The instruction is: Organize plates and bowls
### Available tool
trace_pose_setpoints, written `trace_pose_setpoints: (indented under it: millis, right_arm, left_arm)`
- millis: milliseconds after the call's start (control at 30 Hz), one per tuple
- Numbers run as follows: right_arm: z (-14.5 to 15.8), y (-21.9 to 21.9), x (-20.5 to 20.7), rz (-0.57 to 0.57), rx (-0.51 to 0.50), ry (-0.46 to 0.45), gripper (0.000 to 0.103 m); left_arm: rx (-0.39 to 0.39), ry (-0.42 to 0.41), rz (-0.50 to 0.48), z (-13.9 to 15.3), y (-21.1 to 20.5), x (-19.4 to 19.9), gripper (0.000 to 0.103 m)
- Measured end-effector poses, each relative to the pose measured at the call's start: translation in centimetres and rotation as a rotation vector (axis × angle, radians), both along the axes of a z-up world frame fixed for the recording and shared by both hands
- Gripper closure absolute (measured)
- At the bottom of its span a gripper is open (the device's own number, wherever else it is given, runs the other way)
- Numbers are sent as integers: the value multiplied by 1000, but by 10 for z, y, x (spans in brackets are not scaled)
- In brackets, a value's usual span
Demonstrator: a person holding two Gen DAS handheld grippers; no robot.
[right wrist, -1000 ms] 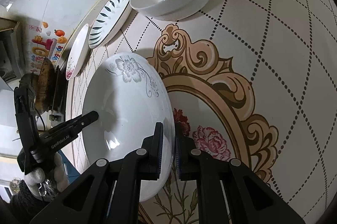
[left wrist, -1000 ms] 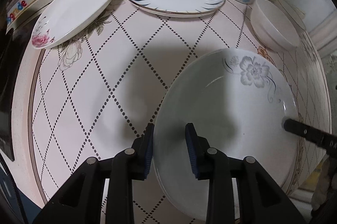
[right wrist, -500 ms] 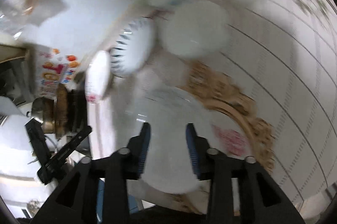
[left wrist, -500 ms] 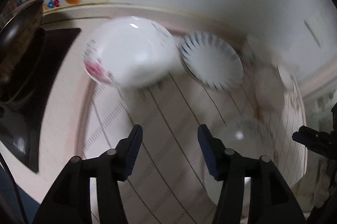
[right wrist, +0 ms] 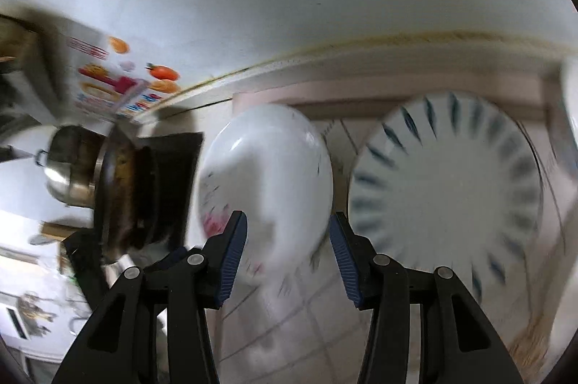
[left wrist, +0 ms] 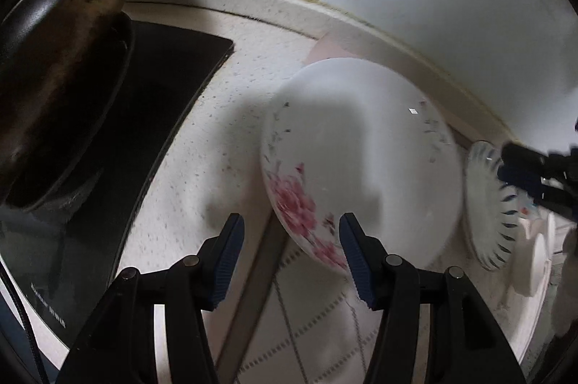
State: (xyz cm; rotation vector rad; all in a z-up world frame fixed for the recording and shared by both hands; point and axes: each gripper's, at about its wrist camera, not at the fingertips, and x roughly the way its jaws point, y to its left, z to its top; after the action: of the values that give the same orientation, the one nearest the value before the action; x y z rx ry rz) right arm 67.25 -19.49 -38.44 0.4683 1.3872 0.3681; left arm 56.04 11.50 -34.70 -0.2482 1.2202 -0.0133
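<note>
Two plates lie side by side on the worktop [left wrist: 224, 145] by the wall — flowered plate [left wrist: 361, 160] left, striped plate [right wrist: 448, 181] right — stove [left wrist: 144, 116] further left.

Both grippers off the grey-flowered plate.

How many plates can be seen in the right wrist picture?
2. The pink-flower plate lies left, next to the black stove; the blue-striped plate lies right of it. More dishes may be hidden outside this blurred view.

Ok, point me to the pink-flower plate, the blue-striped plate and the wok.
pink-flower plate [left wrist: 361, 167], left wrist view, bare white centre
blue-striped plate [right wrist: 448, 181], right wrist view, white centre
wok [left wrist: 54, 59], left wrist view, dark outer wall
</note>
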Motion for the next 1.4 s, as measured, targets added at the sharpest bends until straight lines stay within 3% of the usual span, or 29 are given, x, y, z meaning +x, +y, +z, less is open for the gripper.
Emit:
trace_pose_setpoints:
  millis: [133, 367, 567, 667, 767, 900, 1167, 1400]
  right_arm:
    - [-27, 7, 31, 10, -56, 12, 52]
    - [-59, 2, 55, -4, -29, 44, 53]
    - [-70, 6, 63, 24, -14, 59, 61]
    - [-75, 8, 66, 40, 1, 67, 71]
    - [-81, 14, 68, 59, 7, 72, 84]
    - [-80, 20, 66, 80, -22, 37, 85]
    - [-74, 25, 60, 114, -28, 11, 84]
    - [-59, 22, 47, 115, -11, -6, 84]
  left_arm:
    - [-4, 23, 5, -11, 2, 10, 51]
    - [-24, 40, 10, -23, 4, 20, 51]
    - [-10, 26, 12, -23, 5, 26, 51]
    - [-13, 14, 7, -23, 5, 30, 69]
    - [7, 11, 19, -23, 6, 32, 77]
    - [12, 2, 31, -23, 5, 30, 83]
    - [2, -3, 35, -19, 11, 17, 83]
    - [-4, -28, 21, 5, 13, 3, 83]
